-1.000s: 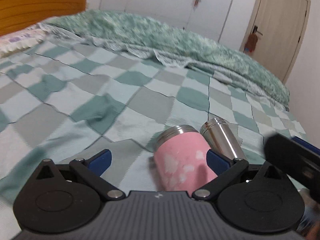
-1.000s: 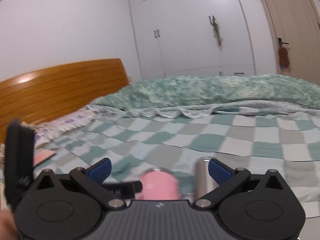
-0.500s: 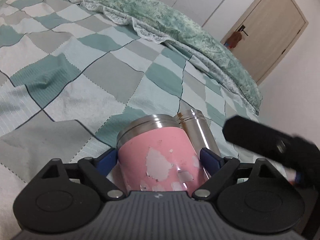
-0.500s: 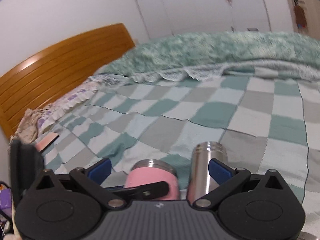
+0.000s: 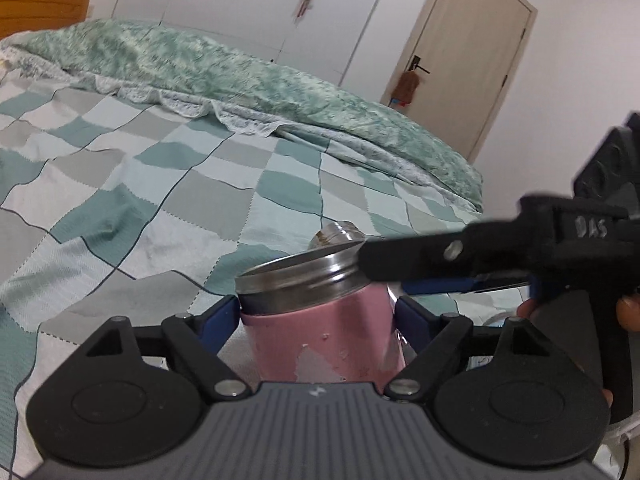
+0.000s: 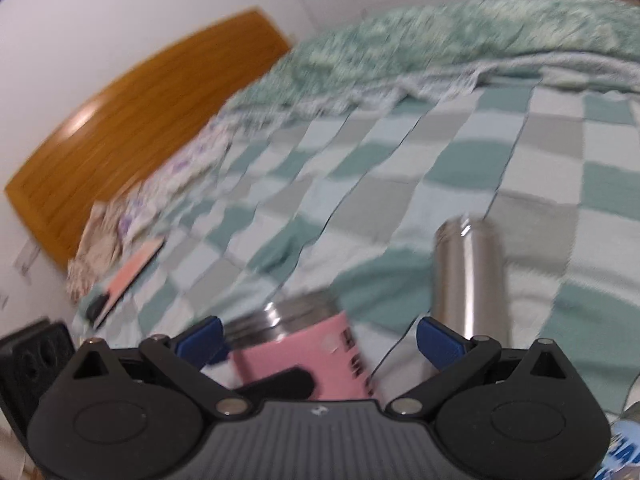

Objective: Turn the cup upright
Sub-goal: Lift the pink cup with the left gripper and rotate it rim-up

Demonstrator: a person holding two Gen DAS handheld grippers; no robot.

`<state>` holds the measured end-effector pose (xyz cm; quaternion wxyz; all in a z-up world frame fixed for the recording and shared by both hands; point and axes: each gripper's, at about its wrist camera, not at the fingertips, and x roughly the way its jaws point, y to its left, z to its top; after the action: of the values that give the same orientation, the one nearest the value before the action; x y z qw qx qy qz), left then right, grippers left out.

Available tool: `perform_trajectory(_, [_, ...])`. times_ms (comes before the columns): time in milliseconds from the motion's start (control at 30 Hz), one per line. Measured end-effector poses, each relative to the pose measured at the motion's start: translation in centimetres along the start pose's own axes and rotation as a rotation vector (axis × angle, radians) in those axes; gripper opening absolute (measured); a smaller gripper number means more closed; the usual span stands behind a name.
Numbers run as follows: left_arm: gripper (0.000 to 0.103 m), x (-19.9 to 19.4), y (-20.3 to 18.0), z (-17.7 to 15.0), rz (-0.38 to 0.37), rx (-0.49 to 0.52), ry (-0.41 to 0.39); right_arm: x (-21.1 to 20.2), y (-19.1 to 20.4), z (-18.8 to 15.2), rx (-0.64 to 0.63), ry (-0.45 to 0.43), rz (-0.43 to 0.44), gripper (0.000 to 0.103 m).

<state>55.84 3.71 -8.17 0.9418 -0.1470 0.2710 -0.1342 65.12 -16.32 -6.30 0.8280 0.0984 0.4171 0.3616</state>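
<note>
White letters "DAS" stand on the right gripper's [image 5: 404, 276] black body; the cup's [image 6: 304, 356] print is unreadable

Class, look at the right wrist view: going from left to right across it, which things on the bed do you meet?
Pink flat item near the pillows → pink cup → steel bottle.

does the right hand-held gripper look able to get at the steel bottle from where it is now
Probably yes. The right hand-held gripper is open, and the steel bottle lies just ahead of its right finger on the checked bedspread. The pink cup, held by the left hand-held gripper, sits off to the left, so a small rightward shift should do.
</note>
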Motion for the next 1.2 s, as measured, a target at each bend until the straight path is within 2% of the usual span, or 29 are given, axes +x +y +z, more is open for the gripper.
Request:
perform_trajectory(67, [0.085,0.0,0.2,0.0,-0.010,0.008,-0.001,1.2,0.0,0.2,0.013,0.052,-0.001,0.103])
perform_trajectory(167, [0.085,0.0,0.8,0.0,-0.028,0.003,0.006,2.6,-0.4,0.5,0.081,0.104,0.059,0.102])
perform_trajectory(233, [0.085,0.1,0.8,0.1,-0.037,0.010,0.009,3.3,-0.1,0.7,0.065,0.151,0.080,0.095])
perform_trajectory(367, [0.085,0.4,0.3,-0.1,-0.030,0.044,0.000,4.7,1.0,1.1,-0.014,0.213,0.027,0.091])
perform_trajectory(500, [0.086,0.5,0.7,-0.1,-0.053,0.038,-0.003,4.7,0.9,1.2,0.016,0.218,0.022,0.090])
perform_trajectory(700, [0.086,-2.1,-0.5,0.0,-0.070,0.107,-0.033,1.7,2.6,-0.9,0.003,0.081,0.020,0.089])
perform_trajectory(833, [0.090,-4.2,-1.0,-1.3,-0.125,0.094,-0.006,-0.3,3.9,-2.9,-0.024,-0.010,-0.044,0.088])
perform_trajectory(1000, [0.091,-6.8,-0.1,-3.6,-0.040,0.007,0.066,-2.3,4.9,-5.9,-0.074,-0.134,-0.133,0.087])
perform_trajectory(1200, [0.093,-10.8,0.9,-5.0,0.108,0.038,0.045,-2.4,6.7,-10.1,-0.198,-0.255,-0.263,0.086])
